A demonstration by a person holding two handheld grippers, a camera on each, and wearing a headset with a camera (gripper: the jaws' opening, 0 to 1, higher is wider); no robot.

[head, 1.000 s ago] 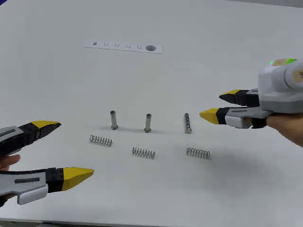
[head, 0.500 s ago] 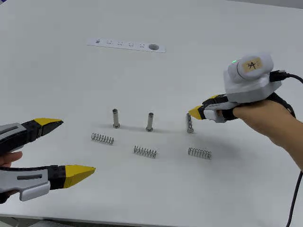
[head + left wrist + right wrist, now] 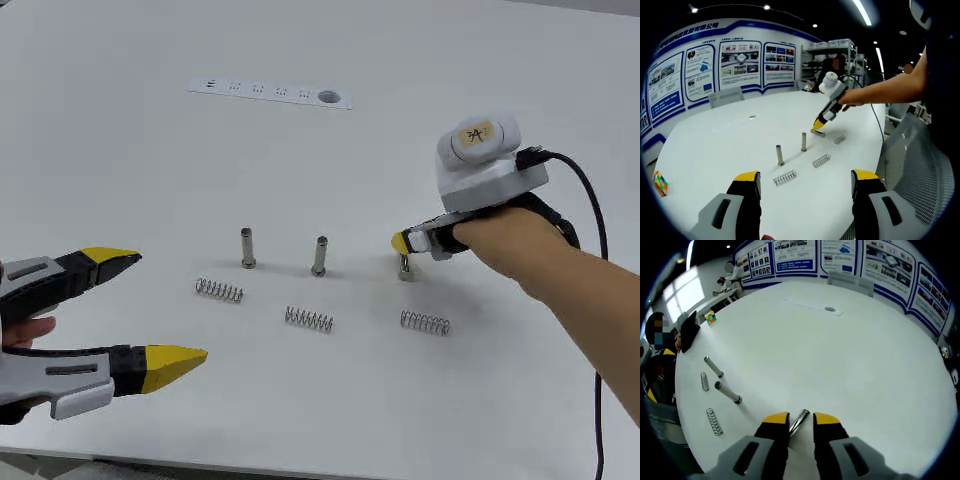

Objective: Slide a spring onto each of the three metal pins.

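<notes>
**A:** Where is the right gripper (image 3: 800, 421) sitting?

**B:** It is reaching down over the end pin (image 3: 405, 268), which is showing between its jaws. They are drawn narrow around it, but I cannot tell whether they are pressing on the metal. In the head view one yellow tip is covering the pin's top, and the other jaw is hiding behind the first.

**A:** And the other pins?

**B:** The middle pin (image 3: 320, 256) and the last pin (image 3: 247, 248) are standing upright on the white surface (image 3: 150, 160), well to the left of those jaws.

**A:** The springs?

**B:** The first spring (image 3: 425, 323) is lying flat near the right gripper's jaws. The second spring (image 3: 308, 320) and third spring (image 3: 219, 290) are lying closer to the left gripper (image 3: 170, 306), each apart from its pin.

**A:** What are its jaws doing?

**B:** They are spread wide and pointing toward the third spring, well short of it. The frame edge is cutting off the gripper's body.
</notes>
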